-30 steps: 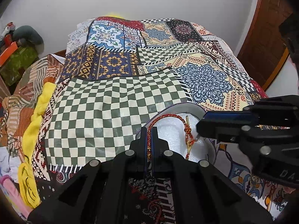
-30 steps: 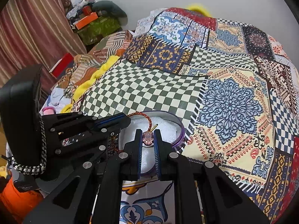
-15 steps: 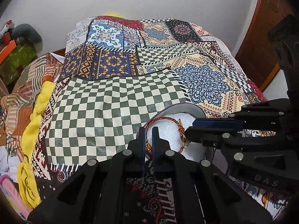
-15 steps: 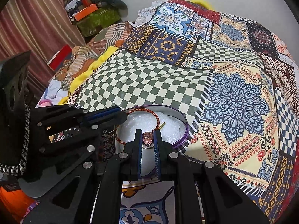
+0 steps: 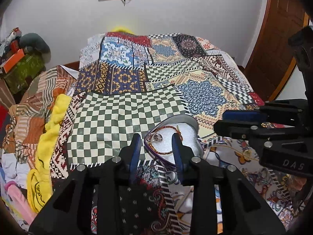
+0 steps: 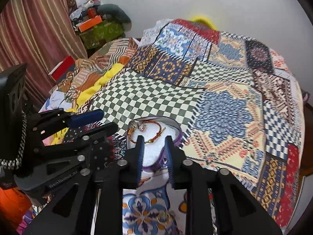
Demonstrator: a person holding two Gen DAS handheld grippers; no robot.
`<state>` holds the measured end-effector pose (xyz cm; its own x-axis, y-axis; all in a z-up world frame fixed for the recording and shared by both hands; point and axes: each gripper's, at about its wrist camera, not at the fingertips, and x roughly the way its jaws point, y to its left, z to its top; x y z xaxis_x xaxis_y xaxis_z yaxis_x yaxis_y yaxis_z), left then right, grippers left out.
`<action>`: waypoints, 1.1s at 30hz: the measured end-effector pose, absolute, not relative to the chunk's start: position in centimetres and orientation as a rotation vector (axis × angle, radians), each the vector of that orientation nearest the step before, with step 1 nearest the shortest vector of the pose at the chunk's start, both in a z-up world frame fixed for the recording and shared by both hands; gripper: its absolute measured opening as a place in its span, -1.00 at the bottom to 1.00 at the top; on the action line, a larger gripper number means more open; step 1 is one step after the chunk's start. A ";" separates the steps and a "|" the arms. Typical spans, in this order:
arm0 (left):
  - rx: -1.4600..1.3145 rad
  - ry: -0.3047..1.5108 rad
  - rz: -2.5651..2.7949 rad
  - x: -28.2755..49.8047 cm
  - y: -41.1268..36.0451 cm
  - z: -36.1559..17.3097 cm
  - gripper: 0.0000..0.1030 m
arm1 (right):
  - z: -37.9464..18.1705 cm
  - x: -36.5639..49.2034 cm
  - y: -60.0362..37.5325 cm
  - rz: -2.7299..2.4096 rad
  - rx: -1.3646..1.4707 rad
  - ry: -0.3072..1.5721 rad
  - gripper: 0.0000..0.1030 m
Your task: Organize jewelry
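Observation:
A heart-shaped box with a purple rim (image 5: 192, 120) and white foam lining lies on the patchwork bedspread (image 5: 125, 117); it also shows in the right wrist view (image 6: 179, 132). A red and gold cord bracelet (image 5: 156, 150) and a pink-stone ring (image 5: 157, 137) lie inside it, also seen from the right as bracelet (image 6: 156, 135) and ring (image 6: 141, 127). My left gripper (image 5: 156, 143) is open and empty just short of the box. My right gripper (image 6: 154, 143) is open and empty over the box's near part.
A gold chain with a pendant (image 5: 245, 153) lies on the spread right of the box. A gold ring (image 6: 163, 218) lies on the cloth under my right gripper. A yellow cloth (image 5: 52, 125) and piled clothes lie along the bed's left edge. A wooden door (image 5: 277, 39) stands far right.
Both grippers have opened. The bracelet left the left gripper and the ring left the right gripper; both now lie in the box. Both grippers have drawn back a little.

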<state>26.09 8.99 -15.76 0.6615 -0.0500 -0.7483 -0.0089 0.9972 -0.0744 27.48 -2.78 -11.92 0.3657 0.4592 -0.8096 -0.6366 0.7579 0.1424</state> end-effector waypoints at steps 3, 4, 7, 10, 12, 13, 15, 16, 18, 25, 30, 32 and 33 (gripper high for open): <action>-0.079 0.837 -0.026 25.1 8.8 -15.0 -0.32 | -10.9 26.5 -4.0 0.689 -0.203 0.929 -0.27; -0.080 0.833 -0.026 24.7 8.7 -14.7 -0.29 | -10.6 26.2 -4.4 0.679 -0.202 0.916 -0.25; -0.078 0.825 -0.029 23.6 8.3 -14.1 -0.18 | -10.0 25.3 -5.7 0.654 -0.205 0.887 -0.21; -0.082 0.828 -0.045 22.6 7.6 -13.7 -0.16 | -9.5 24.6 -7.2 0.630 -0.204 0.863 -0.21; -0.088 0.830 -0.055 22.2 7.3 -13.6 -0.14 | -9.4 24.2 -8.0 0.618 -0.201 0.854 -0.20; -0.089 0.833 -0.062 21.9 6.9 -13.7 -0.14 | -9.3 24.0 -8.4 0.613 -0.199 0.851 -0.20; -0.083 0.841 -0.070 21.6 6.3 -13.9 -0.14 | -9.3 23.7 -9.4 0.605 -0.192 0.851 -0.20; -0.081 0.845 -0.073 21.5 6.1 -14.0 -0.14 | -9.4 23.6 -10.0 0.599 -0.189 0.851 -0.20; -0.074 0.859 -0.089 21.4 5.3 -14.4 -0.13 | -9.6 23.3 -10.9 0.582 -0.190 0.851 -0.20; -0.048 0.906 -0.156 21.2 2.2 -16.3 -0.13 | -11.5 22.3 -13.5 0.550 -0.198 0.880 -0.20; -0.021 0.926 -0.186 21.4 0.5 -17.7 -0.14 | -13.3 21.8 -14.8 0.532 -0.210 0.914 -0.20; -0.018 0.943 -0.210 21.7 -0.2 -18.2 -0.14 | -13.8 21.6 -15.2 0.530 -0.211 0.924 -0.20; -0.020 0.945 -0.216 21.8 -0.3 -18.4 -0.17 | -14.1 21.5 -15.3 0.531 -0.211 0.928 -0.20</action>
<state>21.84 -0.35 -18.40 0.5662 -0.1924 -0.8015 0.1746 0.9783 -0.1115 21.46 -15.31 -14.08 0.4833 0.3433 -0.8053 -0.5201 0.8526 0.0514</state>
